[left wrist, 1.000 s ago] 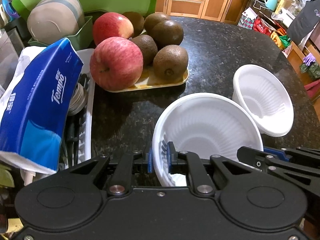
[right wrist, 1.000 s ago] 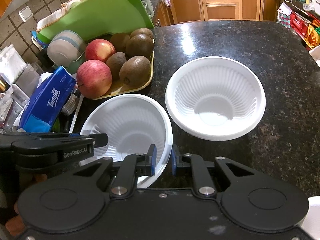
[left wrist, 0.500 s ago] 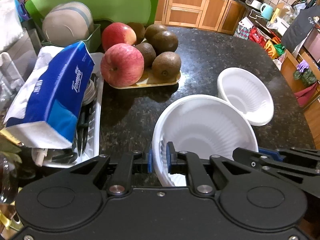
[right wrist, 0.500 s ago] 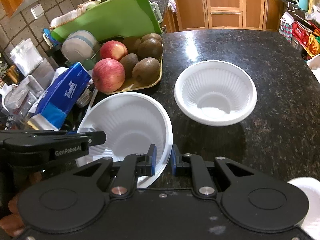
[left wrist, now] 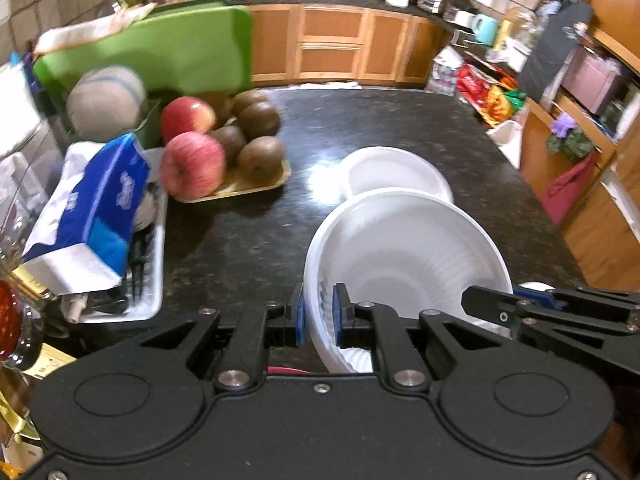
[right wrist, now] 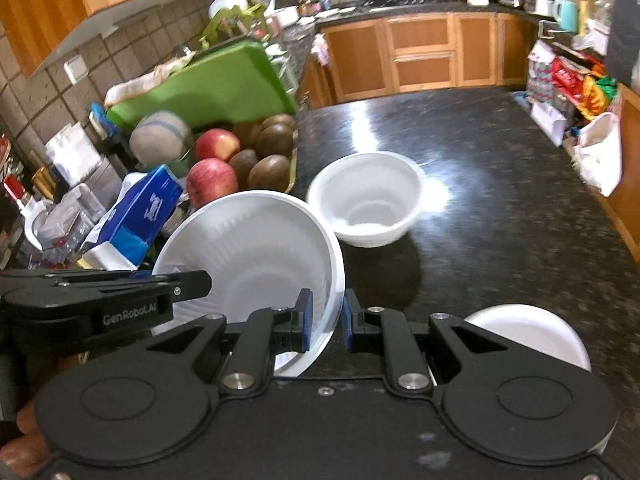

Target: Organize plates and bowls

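Both grippers hold one large white ribbed plastic bowl (left wrist: pixel 404 256) (right wrist: pixel 256 248) above the dark counter. My left gripper (left wrist: pixel 319 312) is shut on its left rim, and my right gripper (right wrist: pixel 325 320) is shut on its right rim. In the left wrist view the right gripper's fingers (left wrist: pixel 500 308) reach in from the right; in the right wrist view the left gripper's body (right wrist: pixel 100 304) crosses the bowl's near left side. A second white bowl (right wrist: pixel 366 198) (left wrist: pixel 394 174) stands upright on the counter beyond the held one. Another white dish (right wrist: pixel 528 334) lies at the near right.
A tray of apples and kiwis (left wrist: pixel 224 152) sits at the back left, with a blue tissue pack (left wrist: pixel 96 208) over a white rack (left wrist: pixel 156 268). A green cutting board (left wrist: pixel 160 52) and an upturned bowl (left wrist: pixel 104 100) stand behind. The granite counter (right wrist: pixel 500 208) stretches right.
Both grippers have risen and drawn back with the large bowl, lifting it off the counter. The fruit tray and the second bowl now look smaller and farther away. A white dish came into the right view.
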Tool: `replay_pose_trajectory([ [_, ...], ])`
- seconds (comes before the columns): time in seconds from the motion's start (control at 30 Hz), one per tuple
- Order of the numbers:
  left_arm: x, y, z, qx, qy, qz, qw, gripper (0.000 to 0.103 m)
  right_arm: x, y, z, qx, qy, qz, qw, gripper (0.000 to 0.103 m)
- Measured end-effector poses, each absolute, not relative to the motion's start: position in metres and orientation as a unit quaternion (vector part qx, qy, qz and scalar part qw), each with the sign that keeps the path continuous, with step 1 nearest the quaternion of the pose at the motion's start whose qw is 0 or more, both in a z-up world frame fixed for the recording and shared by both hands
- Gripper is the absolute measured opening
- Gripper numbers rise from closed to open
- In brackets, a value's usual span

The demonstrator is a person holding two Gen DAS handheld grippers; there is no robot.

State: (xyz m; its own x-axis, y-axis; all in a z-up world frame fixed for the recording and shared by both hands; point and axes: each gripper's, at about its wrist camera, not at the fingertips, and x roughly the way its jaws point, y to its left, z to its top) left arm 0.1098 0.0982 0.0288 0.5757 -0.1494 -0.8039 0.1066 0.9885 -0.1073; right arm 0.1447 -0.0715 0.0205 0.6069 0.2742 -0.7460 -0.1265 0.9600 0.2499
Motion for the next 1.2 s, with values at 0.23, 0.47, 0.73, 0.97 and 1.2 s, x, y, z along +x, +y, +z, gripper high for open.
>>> replay_pose_trajectory([
  [0.23,0.098,0.048,0.033,-0.002,0.453,-0.122,0.883,0.017,0.105,-0.127,0.034,0.113,0.409,0.061,0.904,0.017],
  [0.47,0.094,-0.002,0.026,0.014,0.458,-0.163,0.874,0.017,0.074,-0.18,0.031,0.131,0.405,0.009,0.905,0.017],
  [0.73,0.095,-0.03,0.012,0.012,0.479,-0.169,0.861,0.017,0.068,-0.206,0.015,0.138,0.418,-0.013,0.898,0.017],
  [0.97,0.097,-0.038,0.0,0.006,0.496,-0.153,0.854,0.018,0.081,-0.211,0.003,0.135,0.433,-0.005,0.891,0.017],
  [1.2,0.102,-0.045,-0.011,0.011,0.51,-0.143,0.848,0.018,0.089,-0.214,-0.007,0.134,0.446,0.004,0.885,0.017],
])
